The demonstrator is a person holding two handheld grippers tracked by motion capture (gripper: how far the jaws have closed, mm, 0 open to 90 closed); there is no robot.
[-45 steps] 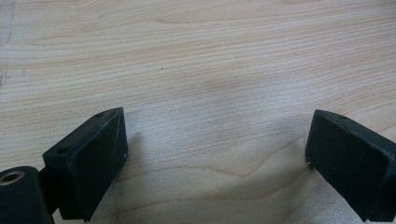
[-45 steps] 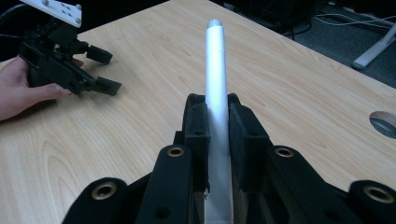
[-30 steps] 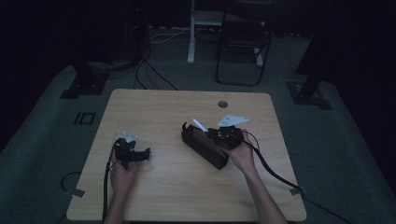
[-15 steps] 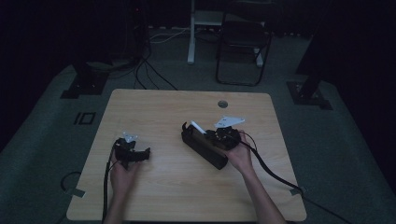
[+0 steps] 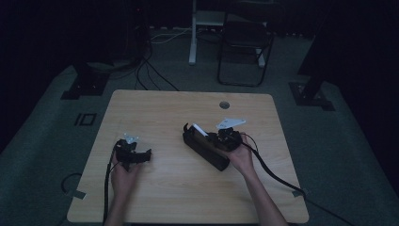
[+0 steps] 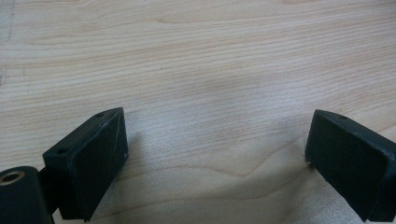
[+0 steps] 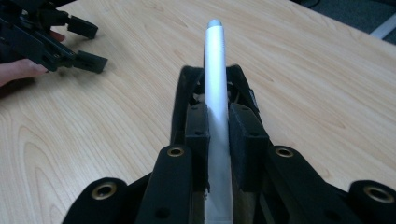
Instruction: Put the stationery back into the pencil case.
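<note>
A long black pouch (image 5: 205, 149) lies slantwise on the wooden table (image 5: 164, 108), right of centre. My right gripper (image 5: 217, 139) sits over its right end, shut on a silver-white pen (image 5: 200, 130) that points up and left above the pouch. In the right gripper view the pen (image 7: 215, 60) runs straight out between the pads (image 7: 196, 135), over the pouch's open mouth (image 7: 183, 88). At the left, my left gripper (image 5: 147, 154) rests on the table with its jaws wide apart. It (image 6: 217, 144) has only bare wood between its jaws.
A round cable hole (image 5: 224, 105) is set near the table's far edge. Cables trail from both grippers off the near edge. Beyond the table stand a chair (image 5: 244, 47) and stand bases on the dark floor. My left gripper (image 7: 84, 44) lies across the table.
My right gripper has shifted slightly left and lower over the pouch, still shut on the pen. The left gripper has stayed still.
</note>
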